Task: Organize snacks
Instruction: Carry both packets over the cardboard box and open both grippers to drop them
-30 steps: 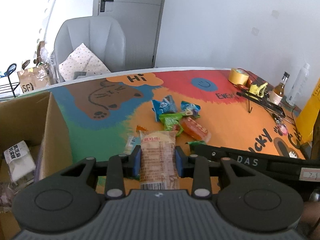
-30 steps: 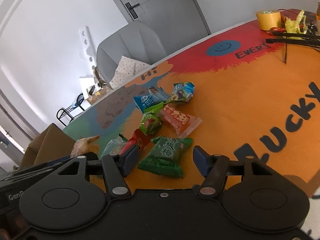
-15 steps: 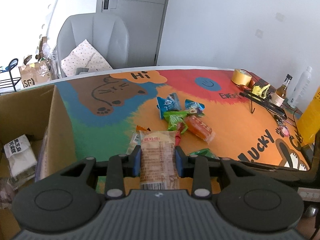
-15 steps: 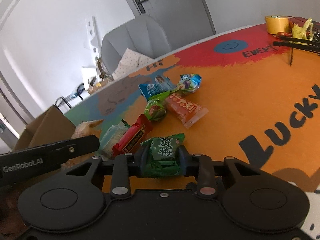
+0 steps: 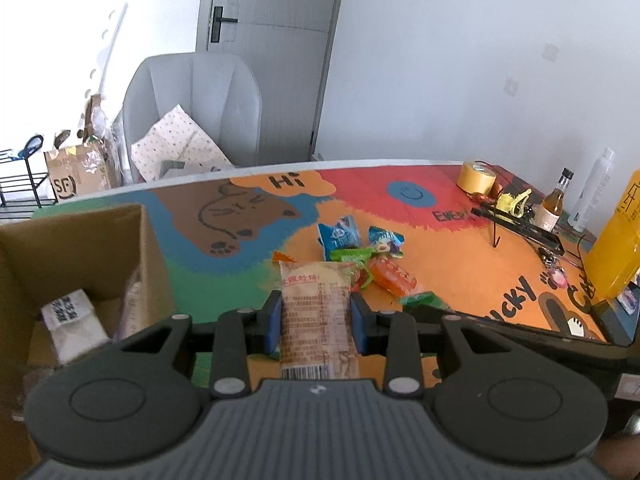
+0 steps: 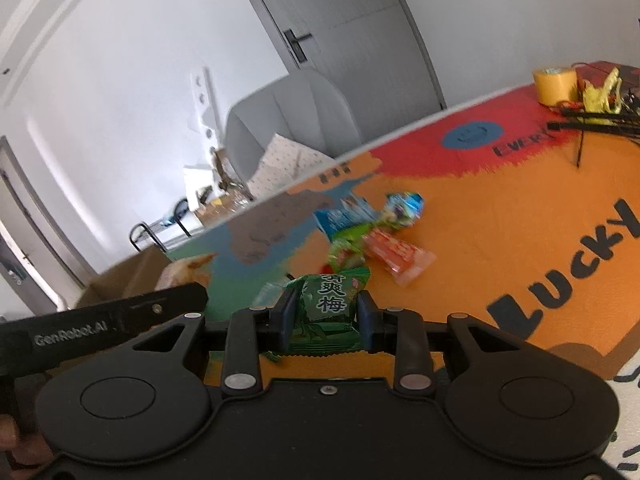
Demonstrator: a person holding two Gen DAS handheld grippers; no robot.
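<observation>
Carrying snacks, the left gripper [image 5: 315, 322] clamps a tan biscuit packet [image 5: 316, 316] and the right gripper [image 6: 325, 316] clamps a green plum packet [image 6: 326, 312] above the table [image 6: 500, 224]; next likely comes dropping both into the cardboard box [image 5: 80, 240] at left.

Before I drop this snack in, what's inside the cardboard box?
In the cardboard box, a white packet with black print and a pale wrapper against the right wall. The left gripper hides the near part.

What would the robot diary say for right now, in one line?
left gripper: shut on biscuit packet | right gripper: shut on green plum candy packet | cardboard box: open, left of table
</observation>
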